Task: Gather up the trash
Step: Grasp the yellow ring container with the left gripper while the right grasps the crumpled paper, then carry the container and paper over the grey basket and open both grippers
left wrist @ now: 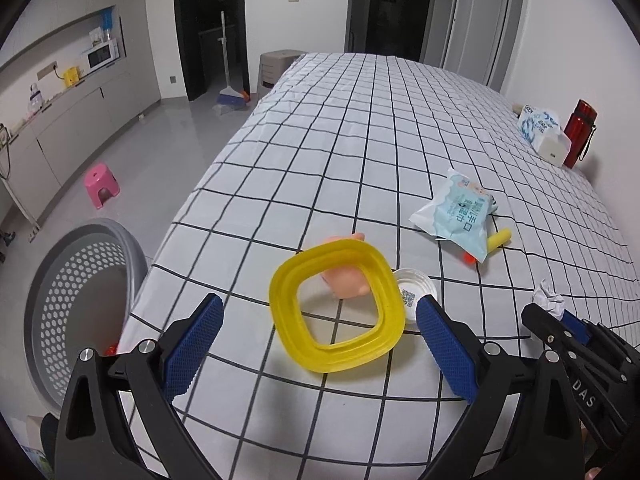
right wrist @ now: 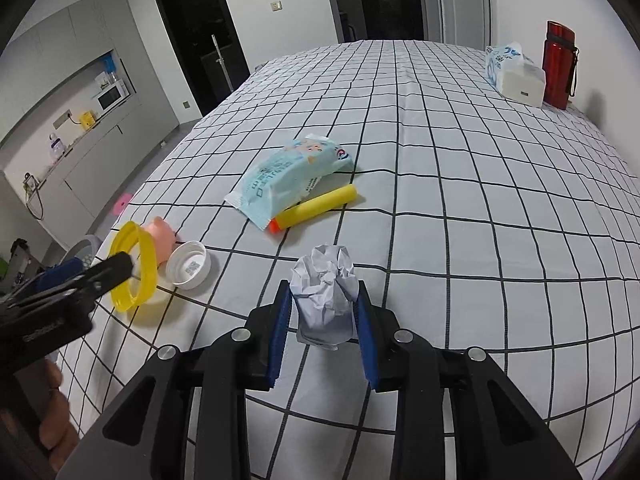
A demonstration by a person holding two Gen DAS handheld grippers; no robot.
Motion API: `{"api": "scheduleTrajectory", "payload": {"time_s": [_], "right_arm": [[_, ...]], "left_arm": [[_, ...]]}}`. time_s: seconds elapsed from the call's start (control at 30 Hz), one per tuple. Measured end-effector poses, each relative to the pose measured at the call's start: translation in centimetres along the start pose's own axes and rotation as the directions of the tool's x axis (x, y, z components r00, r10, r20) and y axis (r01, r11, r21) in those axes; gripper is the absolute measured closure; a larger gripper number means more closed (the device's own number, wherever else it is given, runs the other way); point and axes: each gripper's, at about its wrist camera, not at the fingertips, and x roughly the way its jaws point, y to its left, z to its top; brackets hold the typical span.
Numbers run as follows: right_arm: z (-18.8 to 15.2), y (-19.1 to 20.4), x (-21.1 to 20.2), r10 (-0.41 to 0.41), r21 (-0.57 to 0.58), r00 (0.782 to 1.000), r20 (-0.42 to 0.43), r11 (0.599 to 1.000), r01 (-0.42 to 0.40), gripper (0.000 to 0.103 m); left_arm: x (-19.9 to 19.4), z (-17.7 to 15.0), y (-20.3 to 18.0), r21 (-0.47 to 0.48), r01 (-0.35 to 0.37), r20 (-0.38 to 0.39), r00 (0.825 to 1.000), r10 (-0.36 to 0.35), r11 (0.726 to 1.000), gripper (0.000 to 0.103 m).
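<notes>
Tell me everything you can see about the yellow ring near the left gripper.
The yellow ring is a rounded-square frame of translucent, glossy plastic with stepped ridges and a wide open middle. It is tilted up, not flat; in the right wrist view it appears nearly edge-on. It sits between the wide-open fingers of the left gripper; whether a finger touches it is unclear. Behind it lie a pink toy and a white cap on the checked cloth.
</notes>
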Motion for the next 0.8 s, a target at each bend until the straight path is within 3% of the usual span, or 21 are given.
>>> {"api": "scheduleTrajectory", "payload": {"time_s": [0.23,0.4,0.8], "right_arm": [[0.0,0.0,-0.1,0.016,0.000,1.000,0.002,1.000,-0.016,0.073],[0.0,0.0,-0.1,0.023,-0.002,1.000,0.002,1.000,-0.023,0.073],[-0.1,-0.4,0.0,0.044,0.019,0.999,-0.002,0.999,-0.044,0.073]], "left_arm": [[1.4,-0.4,-0.2,-0.001,-0.013,-0.020,1.000,0.013,1.000,0.008],[1.8,-0.5,-0.2,-0.003,0.007,-0.021,1.000,-0.007,1.000,0.031],[-0.2,-0.8,0.5,0.007,-0.004,0.013,1.000,0.004,1.000,0.034]]}}
